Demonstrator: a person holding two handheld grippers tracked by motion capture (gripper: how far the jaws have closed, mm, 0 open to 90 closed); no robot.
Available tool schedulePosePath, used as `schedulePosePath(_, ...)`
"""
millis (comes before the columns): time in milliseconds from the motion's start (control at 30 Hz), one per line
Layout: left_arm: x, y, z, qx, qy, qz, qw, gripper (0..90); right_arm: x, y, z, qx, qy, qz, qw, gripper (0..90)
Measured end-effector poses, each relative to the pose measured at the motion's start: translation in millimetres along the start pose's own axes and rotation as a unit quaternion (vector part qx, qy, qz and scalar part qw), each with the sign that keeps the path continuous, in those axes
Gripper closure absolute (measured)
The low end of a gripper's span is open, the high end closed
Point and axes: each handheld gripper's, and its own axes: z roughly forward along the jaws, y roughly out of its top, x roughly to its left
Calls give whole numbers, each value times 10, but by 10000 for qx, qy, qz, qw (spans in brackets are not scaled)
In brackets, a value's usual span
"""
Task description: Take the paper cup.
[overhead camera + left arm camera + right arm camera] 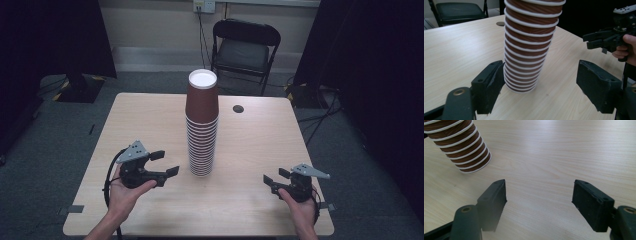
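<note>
A tall stack of upside-down brown paper cups (202, 130) with white rims stands upright in the middle of the wooden table (255, 150). My left gripper (167, 163) is held just left of the stack's base and points at it, its jaws apart. In the left gripper view the stack (529, 45) rises just beyond the left gripper (541, 67), close to the left jaw, with no pad pressing on it. My right gripper (272, 180) is held low near the table's front right, open with nothing between its jaws (539, 185). The stack's base (461, 145) is at the upper left there.
A small dark round hole (238, 108) sits in the tabletop behind the stack. A black folding chair (245, 50) stands beyond the far edge. Dark curtains hang on both sides. The right gripper (599, 40) and its hand appear at the right of the left gripper view.
</note>
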Motion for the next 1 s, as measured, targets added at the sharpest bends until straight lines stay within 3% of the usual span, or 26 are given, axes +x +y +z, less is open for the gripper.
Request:
schedulePosePath(167,-61,176,31,-120,-63,168,9998,204,8,5,4,27,-17,-28,10000,269)
schedulePosePath(433,-82,400,6,-302,-206,215,9991,158,-10,5,-3,8,-15,-1,10000,263)
schedulePosePath(833,-99,742,-54,-595,-247,428,9970,157,-8,-1,-6,12,-10,0,10000,258)
schedulePosePath(933,-103,831,-68,-633,-74,572,9963,157,-17,1,-8,18,-25,13,10000,259)
schedulePosePath(1000,-99,862,-69,-641,-116,554,9963,157,-16,1,-8,14,-44,14,10000,262)
